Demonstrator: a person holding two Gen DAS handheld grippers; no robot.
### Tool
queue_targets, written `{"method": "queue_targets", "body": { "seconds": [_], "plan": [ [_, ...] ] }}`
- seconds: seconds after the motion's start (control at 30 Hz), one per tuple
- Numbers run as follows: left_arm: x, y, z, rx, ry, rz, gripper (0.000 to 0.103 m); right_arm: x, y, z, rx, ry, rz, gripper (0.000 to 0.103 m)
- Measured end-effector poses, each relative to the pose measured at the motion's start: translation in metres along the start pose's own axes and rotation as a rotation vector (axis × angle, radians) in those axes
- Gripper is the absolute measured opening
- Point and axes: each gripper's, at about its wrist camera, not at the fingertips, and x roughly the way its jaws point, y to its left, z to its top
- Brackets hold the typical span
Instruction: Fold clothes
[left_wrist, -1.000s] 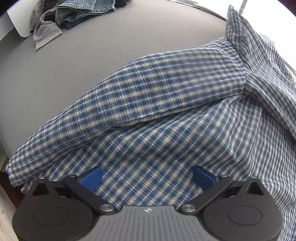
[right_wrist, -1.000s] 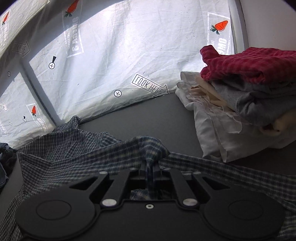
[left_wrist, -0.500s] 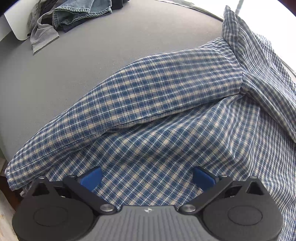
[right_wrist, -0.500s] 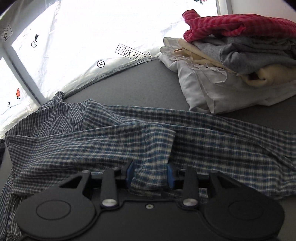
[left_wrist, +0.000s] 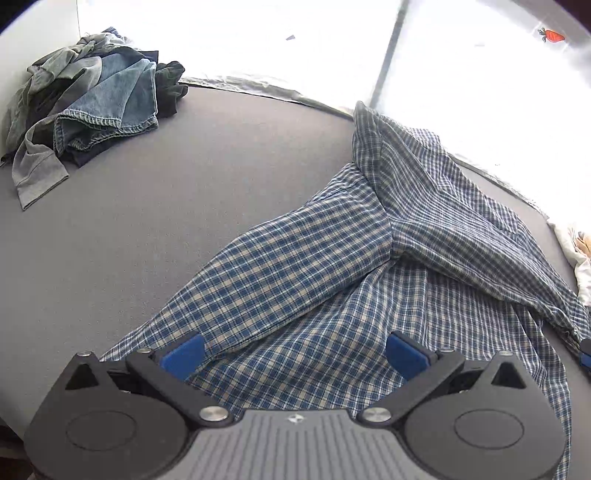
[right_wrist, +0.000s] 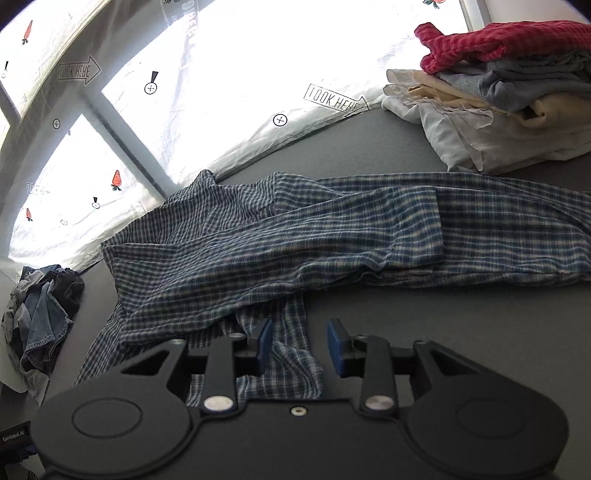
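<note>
Left gripper at lower centre of its frame, spread wide, empty, hovering over blue plaid shirt. Right gripper at lower centre, parted, grasping nothing, a shirt edge lying between blue pads. Shirt sprawled rumpled across grey table, one sleeve folded over mid-frame.

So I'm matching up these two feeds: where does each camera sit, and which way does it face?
Left wrist: on the left gripper, low over the plaid shirt, facing the window; open blue pads show.
Right wrist: on the right gripper, facing the folded stack; open pads show.
Shared: shirt, denim pile, grey table.
</note>
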Motion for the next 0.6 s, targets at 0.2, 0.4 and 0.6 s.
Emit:
{"method": "queue_targets", "body": {
  "seconds": [0.2,0.4,0.6],
  "plan": [
    [-0.009,0.053,0.005,0.013,-0.003,0.019,0.103,0.002,0.043,-0.035,0.092,0.039,0.085,0.041],
    [-0.024,0.128,0.007,0.017,0.048,0.024,0.103,0.017,0.094,-0.089,0.294,0.057,0.191,0.040],
    [-0.022,0.198,0.024,-0.007,0.092,-0.013,0.103,0.033,0.165,-0.152,0.350,0.117,0.287,0.024]
  ]
}}
